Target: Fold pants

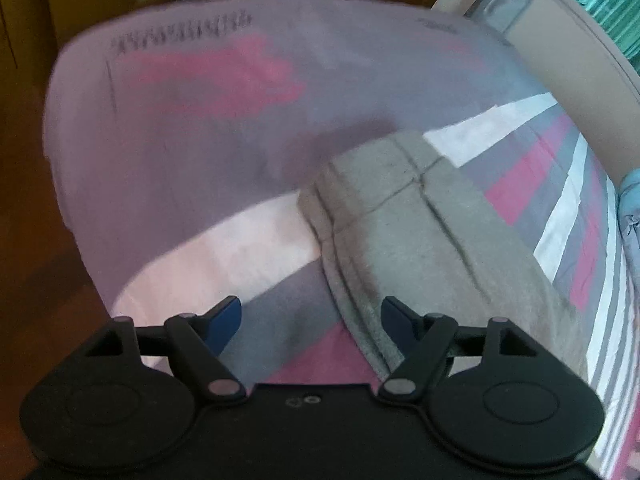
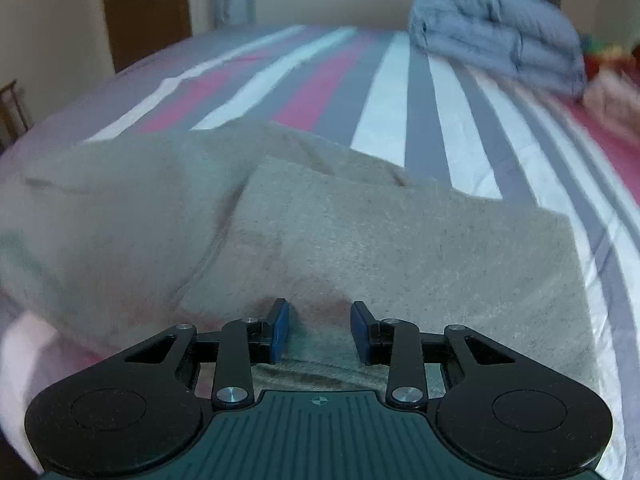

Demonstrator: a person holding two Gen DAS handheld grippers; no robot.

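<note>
Left gripper point(image 1: 311, 316): blue-padded fingers point(image 1: 226, 318) stand wide apart, nothing between the pads. They hang over the striped bed sheet point(image 1: 192, 152) near the bed's left edge. The left finger is over a pale stripe, the right finger point(image 1: 396, 316) is over the edge of the pants point(image 1: 400, 232); whether it touches the cloth I cannot tell. View is blurred.

Pants in the left wrist view: grey fleece, lying as a long band from beside the right finger up toward the middle of the bed. A seam line runs along it and a cross seam sits near the far end. Sheet beyond is pale lilac with a pink patch, dark lettering near the far left corner. Brown floor shows past the bed's left edge.

Right gripper point(image 2: 320, 330): fingers point(image 2: 280, 330) partly open, a moderate gap. Grey cloth lies below and between them, but the pads are not seen pressing on it; no grip is visible.

Pants in the right wrist view: spread across the near part of the bed, a folded layer with a straight edge lying on top toward the right, a rumpled part to the left. Behind them run grey, white and pink stripes. A folded grey blanket point(image 2: 500, 36) sits at the far right corner of the bed, well apart from the pants.
</note>
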